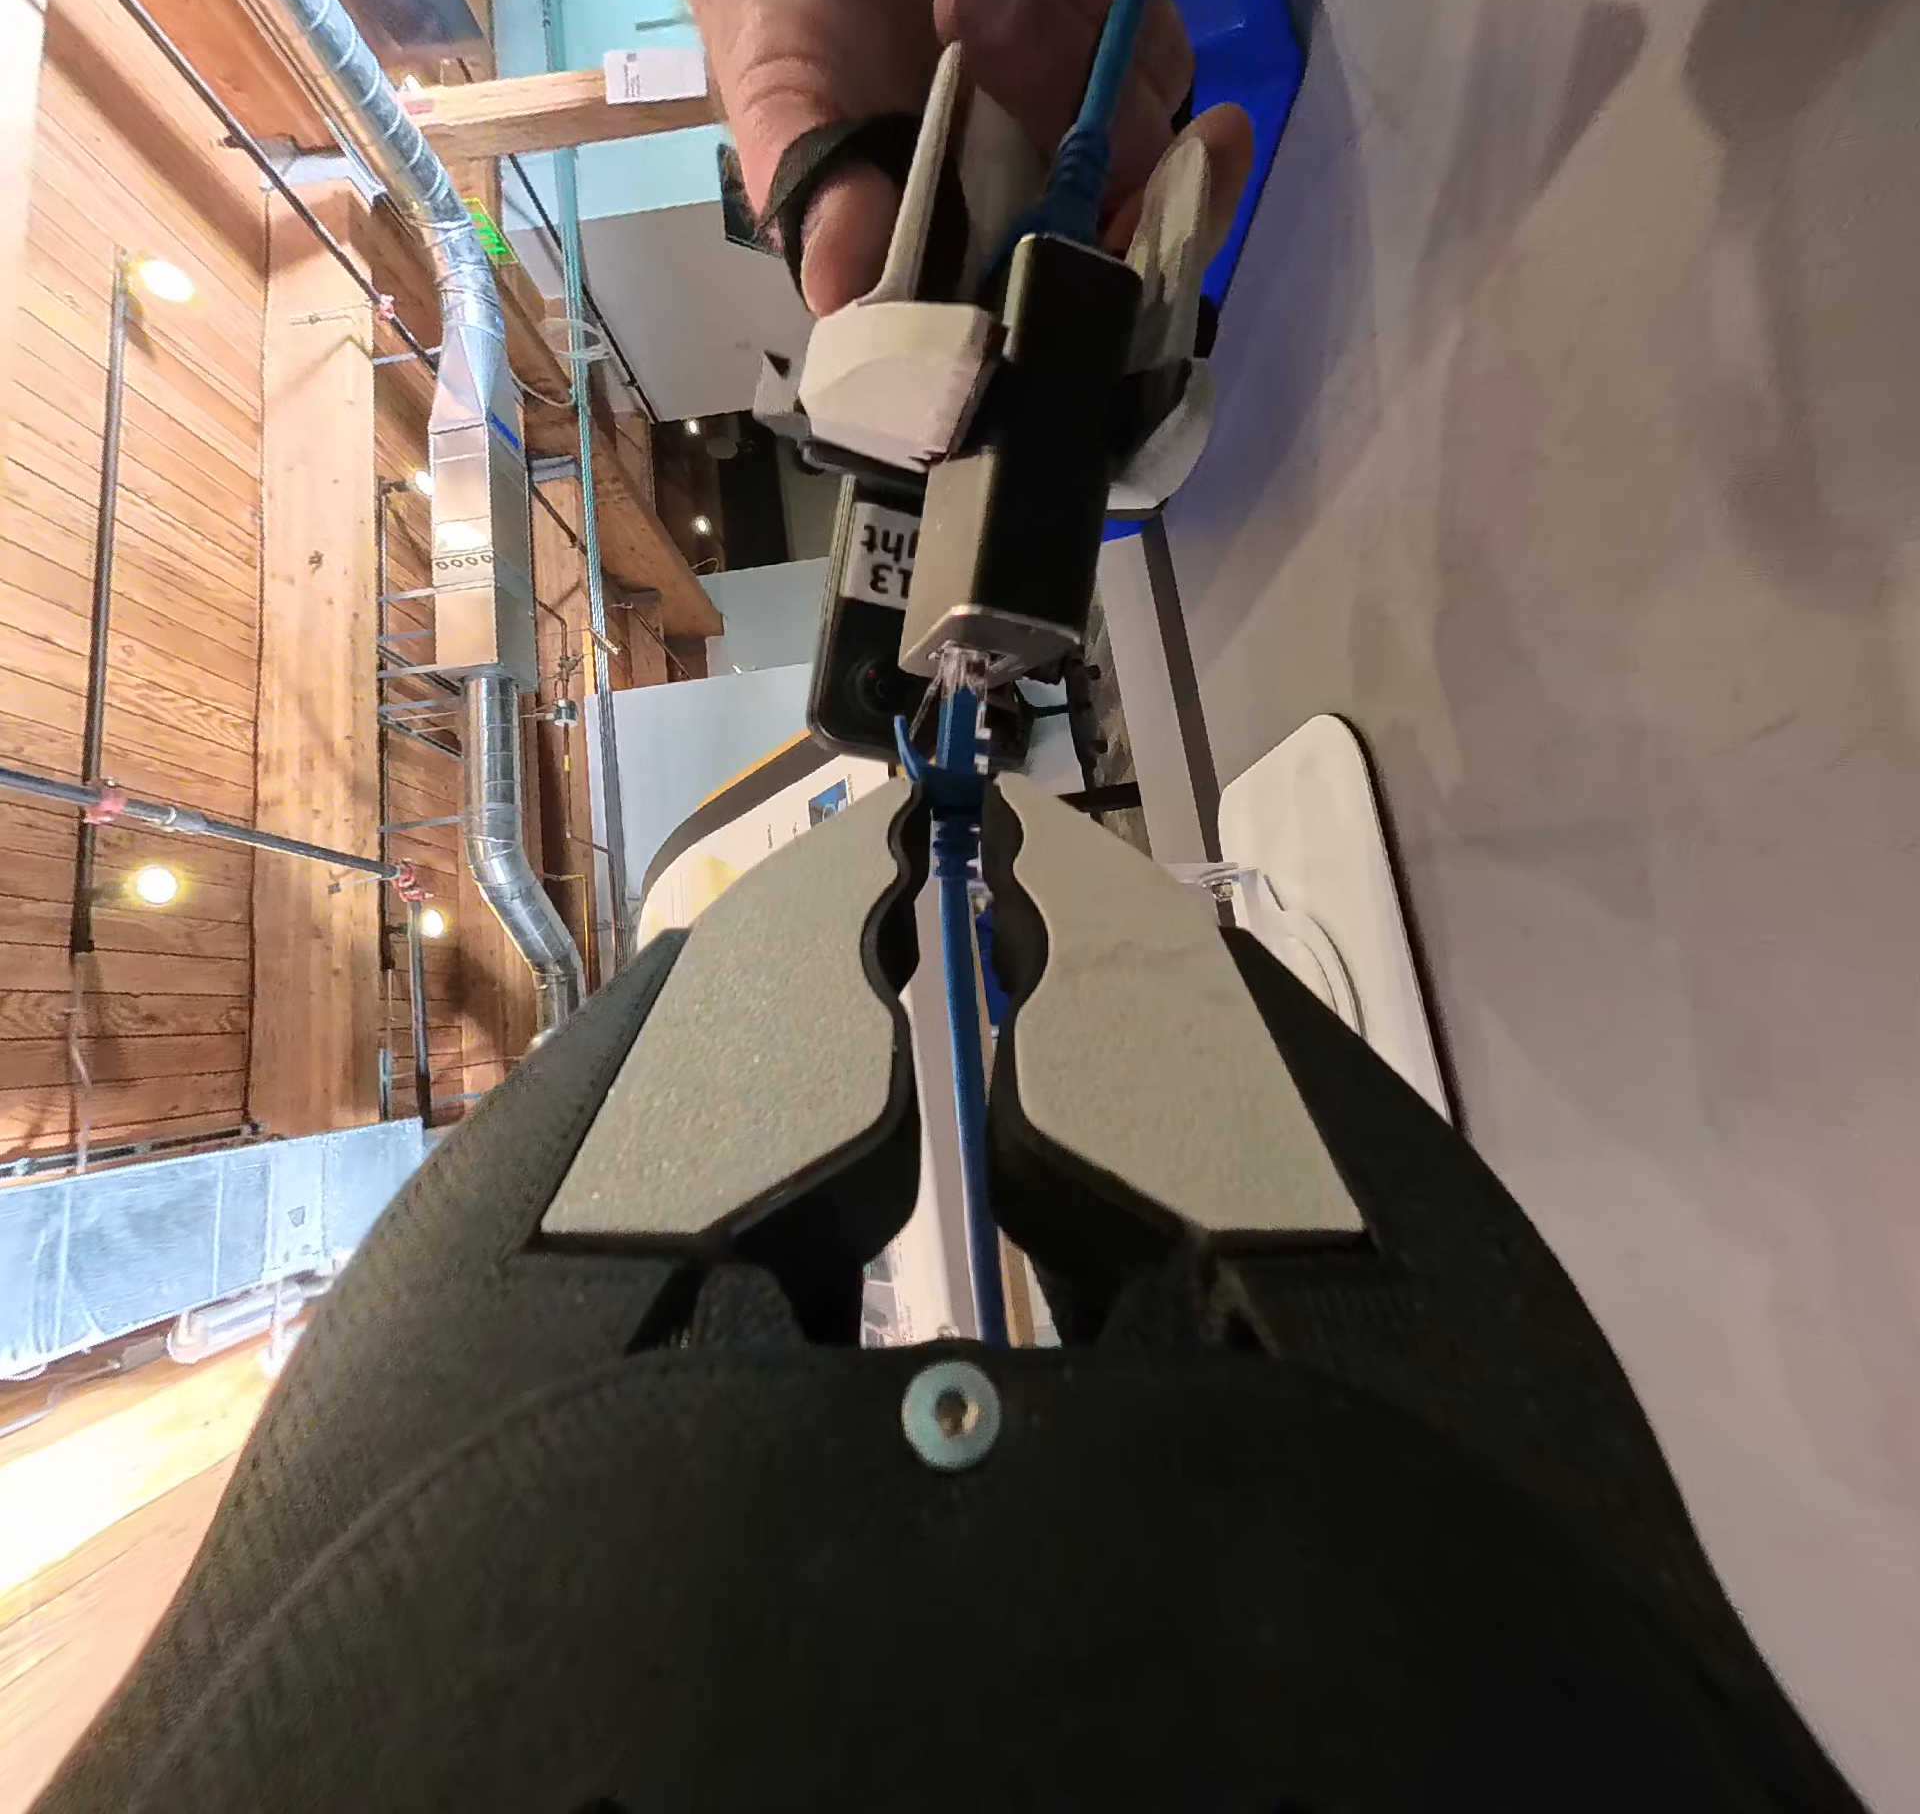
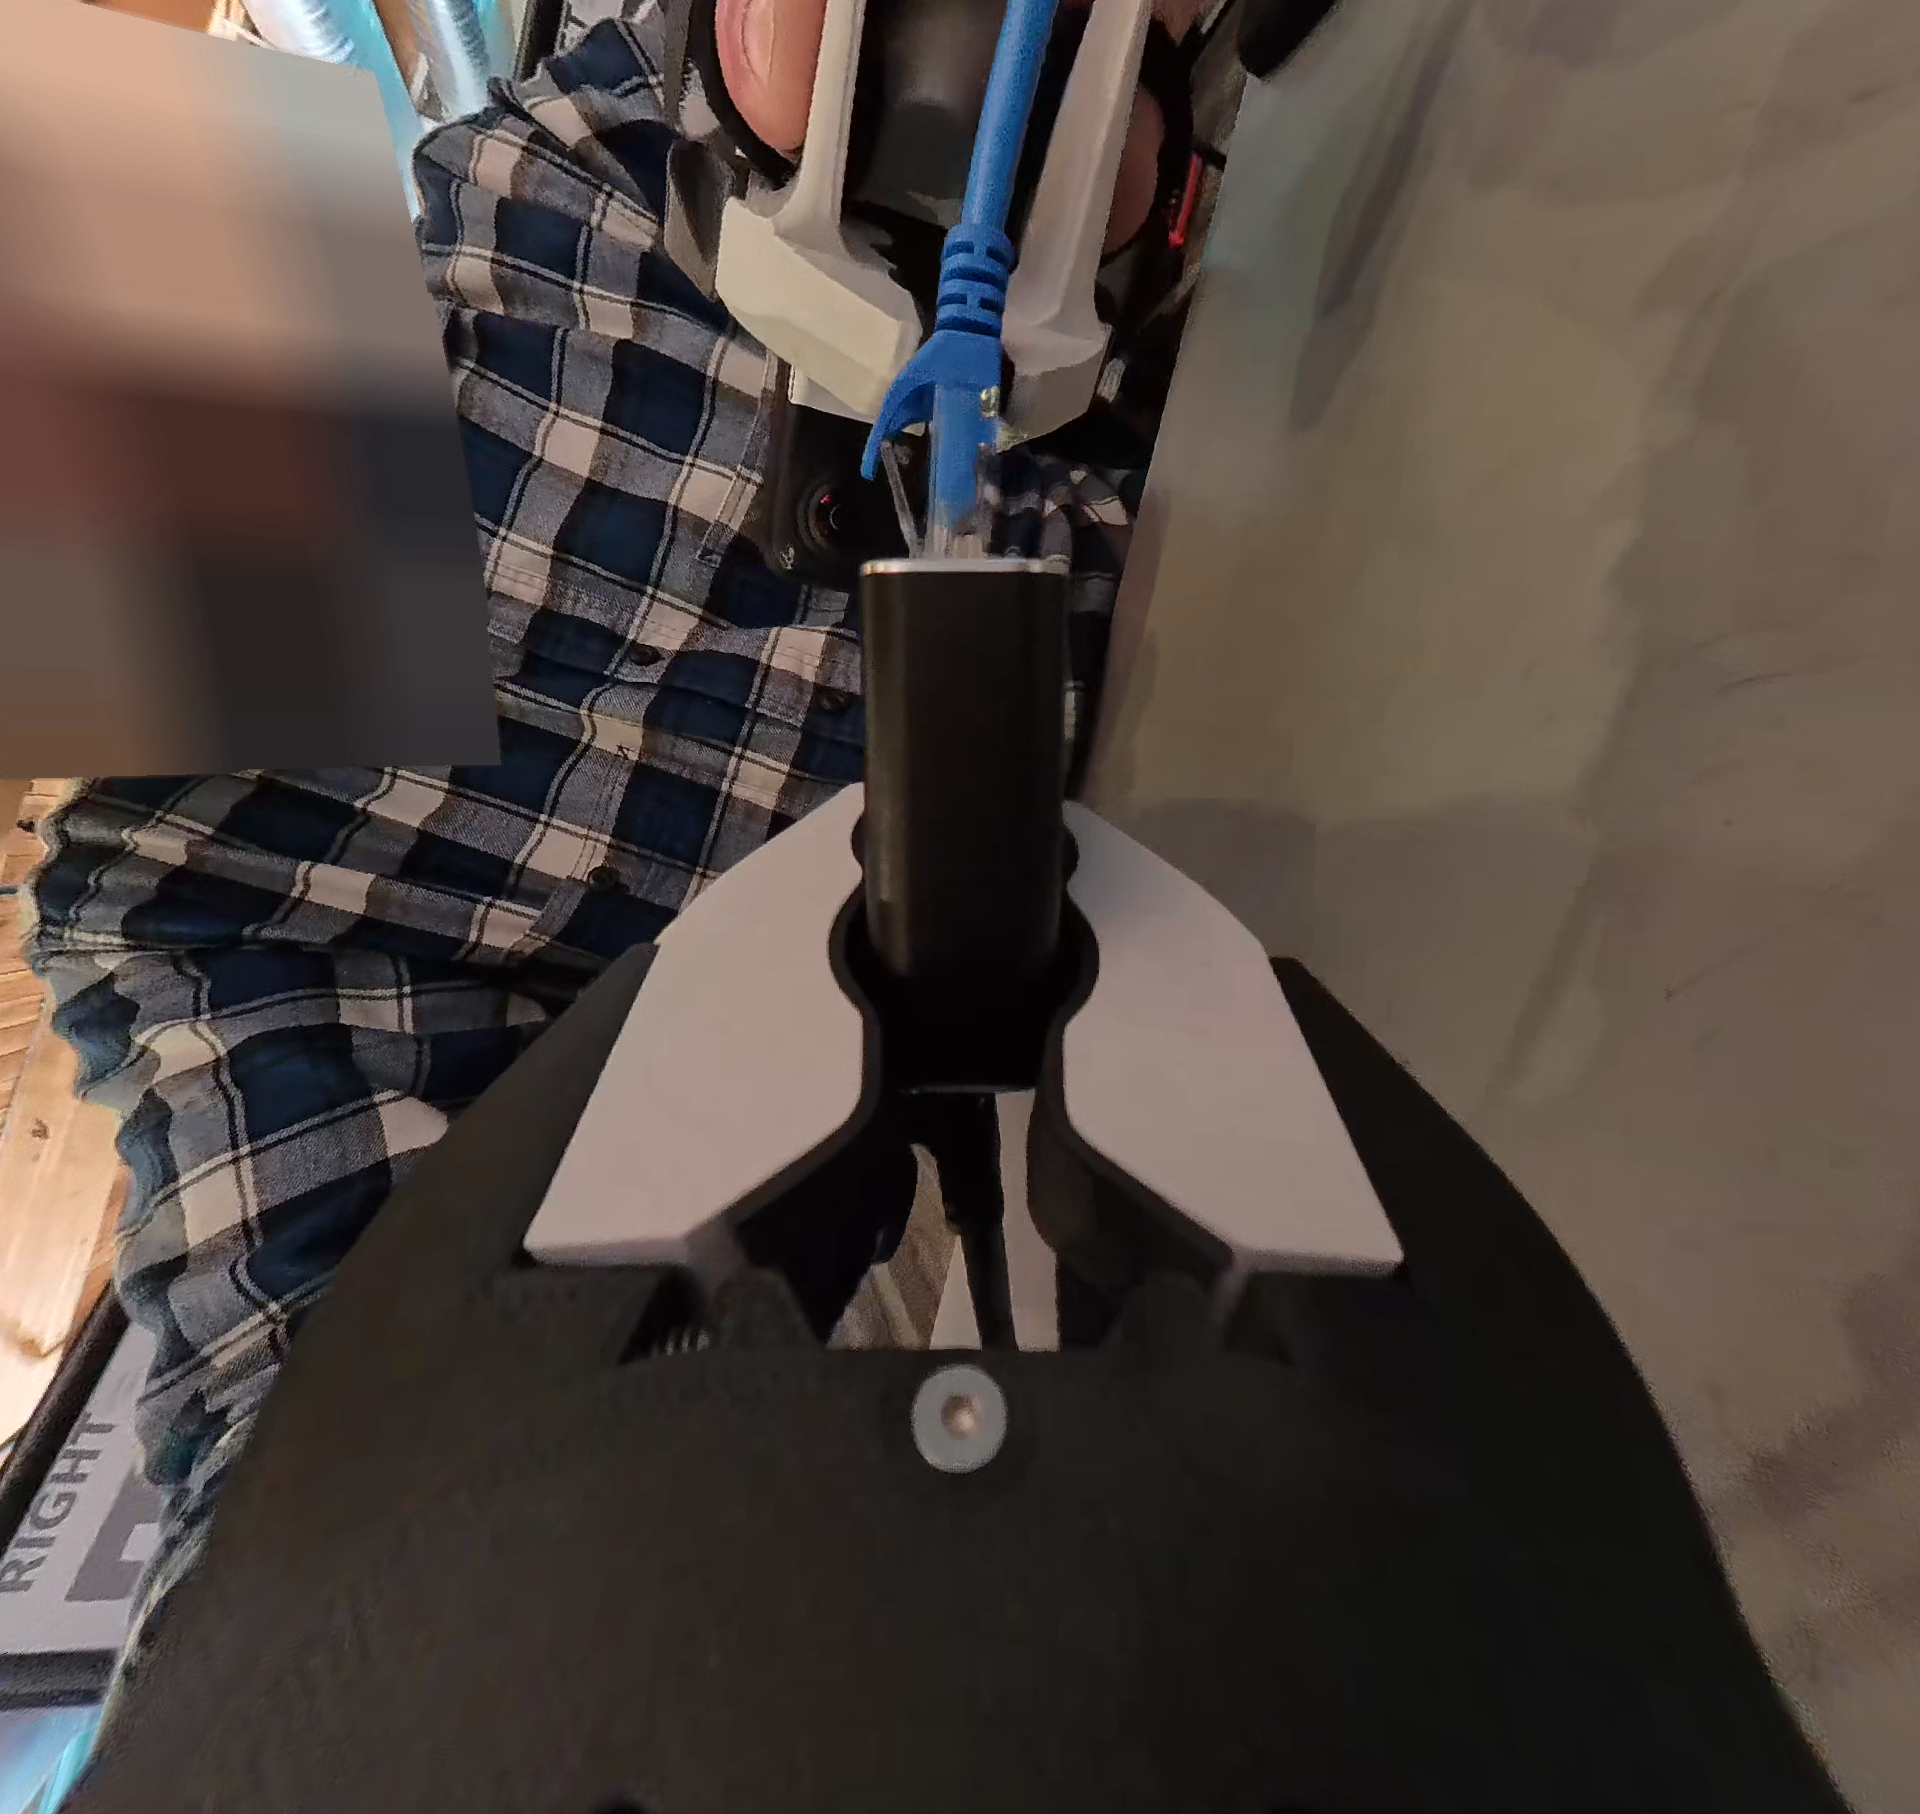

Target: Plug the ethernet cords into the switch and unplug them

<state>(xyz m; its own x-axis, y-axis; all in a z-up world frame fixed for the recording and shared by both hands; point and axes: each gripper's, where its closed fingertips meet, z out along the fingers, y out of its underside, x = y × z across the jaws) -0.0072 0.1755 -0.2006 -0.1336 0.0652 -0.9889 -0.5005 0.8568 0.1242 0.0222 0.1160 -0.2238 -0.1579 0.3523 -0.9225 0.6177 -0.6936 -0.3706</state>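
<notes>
While both grippers face each other tip to tip above a grey table, the scene reads as follows.

Left gripper [image 1: 951, 808]: its tongs are narrowed onto a blue ethernet cord [image 1: 961, 985], the grey fingertips [image 1: 831, 891] pinching the ribbed boot just behind the plug.

Plug [image 1: 961, 678]: clear plastic, its tip sits in the open metal-rimmed end of a black switch [image 1: 1029, 476]; how deep it goes I cannot tell.

Right gripper [image 2: 961, 891]: its white fingers [image 2: 748, 964] clamp the black switch [image 2: 961, 746] on both sides, the body standing out far past the tips.

Second cord [image 1: 1117, 71]: a lighter blue cable leaves the far end of the switch and runs past the person's hand [image 1: 852, 50].

Table [image 2: 1558, 621]: grey surface along the right side of both views.

Person: a plaid shirt [image 2: 571, 538] fills the left of the right wrist view.

Background: wooden wall [image 1: 187, 621] and a metal duct [image 1: 488, 725] at far left in the left wrist view.
</notes>
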